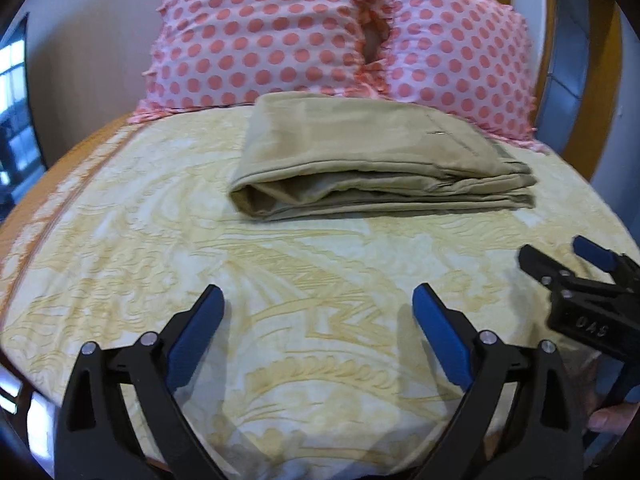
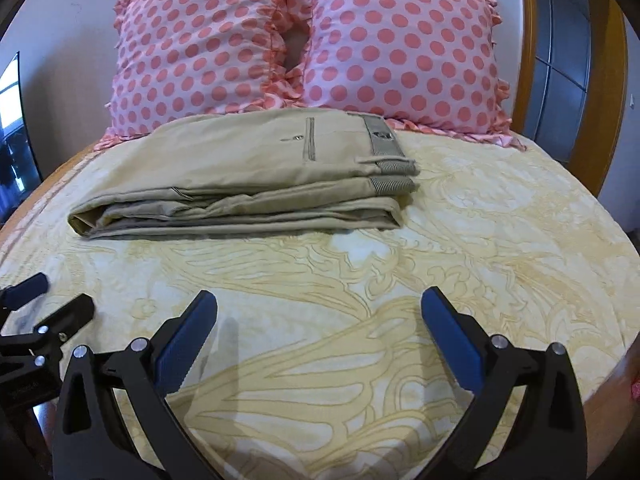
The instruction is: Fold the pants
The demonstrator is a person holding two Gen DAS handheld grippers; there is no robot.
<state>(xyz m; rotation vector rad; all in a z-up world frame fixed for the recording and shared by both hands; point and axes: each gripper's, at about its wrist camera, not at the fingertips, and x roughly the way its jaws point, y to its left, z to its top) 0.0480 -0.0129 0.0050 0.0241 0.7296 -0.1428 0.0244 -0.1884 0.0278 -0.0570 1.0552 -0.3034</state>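
Observation:
The khaki pants [image 1: 372,160] lie folded in a flat stack on the bed, close to the pillows. In the right wrist view the pants [image 2: 248,176] show a back pocket and the waistband on top at the right. My left gripper [image 1: 318,300] is open and empty, held over the bedspread well short of the pants. My right gripper [image 2: 319,304] is open and empty too, also short of the pants. The right gripper shows at the right edge of the left wrist view [image 1: 568,256], and the left gripper at the left edge of the right wrist view [image 2: 52,296].
Two pink pillows with coral dots [image 2: 304,44] lean against the wooden headboard [image 2: 600,92] right behind the pants. A yellow patterned bedspread [image 2: 460,248] covers the bed. A window [image 1: 12,112] is at the far left.

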